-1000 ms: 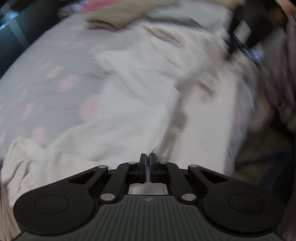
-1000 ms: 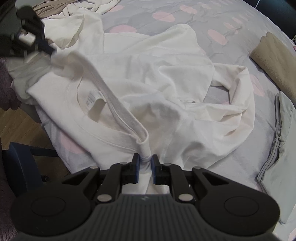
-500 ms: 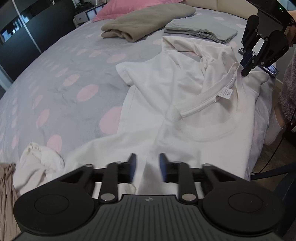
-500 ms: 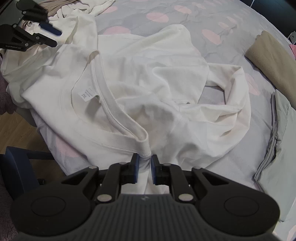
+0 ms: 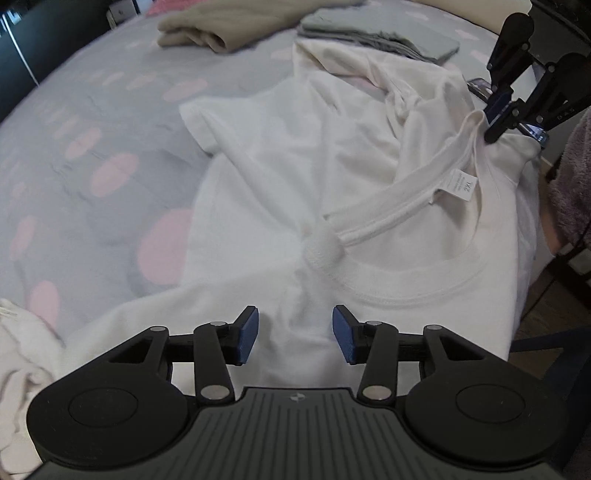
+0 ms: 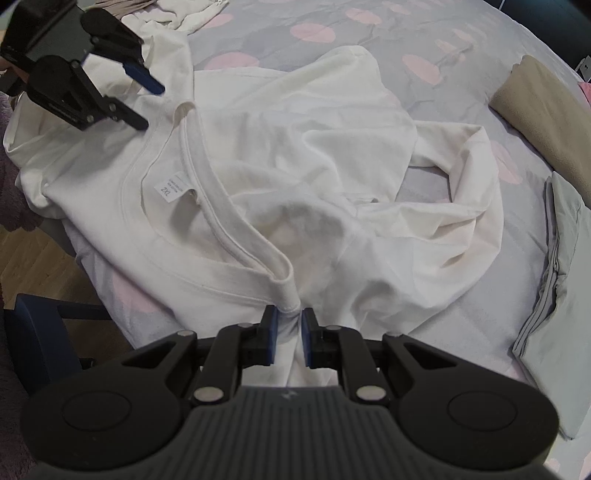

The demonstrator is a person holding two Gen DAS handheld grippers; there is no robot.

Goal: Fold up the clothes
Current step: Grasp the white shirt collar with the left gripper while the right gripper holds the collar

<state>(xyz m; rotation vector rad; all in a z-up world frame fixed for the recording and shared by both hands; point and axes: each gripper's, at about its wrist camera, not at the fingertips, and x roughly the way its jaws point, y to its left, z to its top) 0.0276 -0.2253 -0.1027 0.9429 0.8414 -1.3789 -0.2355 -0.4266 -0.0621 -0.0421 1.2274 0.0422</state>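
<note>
The left gripper (image 5: 294,334) hangs over the white T-shirt (image 5: 332,192) with its blue pads parted; its jaws have just been opening, and only loose cloth of the shirt's shoulder lies below the gap, pressed by neither pad. The shirt lies rumpled on the grey bedspread (image 5: 92,122) with pink spots, near the edge of the bed, its collar (image 5: 391,214) standing up in a ridge with the size label (image 5: 456,184) turned outward. From the left wrist, the right gripper (image 5: 496,122) shows at the far right end of that collar, its tips pinching the cloth. In the right wrist view, the right gripper (image 6: 287,334) is nearly closed, both pads squeezing a bunched fold where the collar (image 6: 236,229) meets the shoulder. This view also shows the left gripper (image 6: 147,103) at the upper left, fingers apart above the other end of the neckline. Only the right wrist view shows the shirt's far side looped open on the bedspread, and a strip of wooden floor (image 6: 33,266) at the left. Both views show a tan folded garment (image 5: 207,26) and a pale grey folded one (image 5: 384,33); a crumpled cream cloth (image 5: 22,354) at the lower left appears clearly only from the left wrist.
</note>
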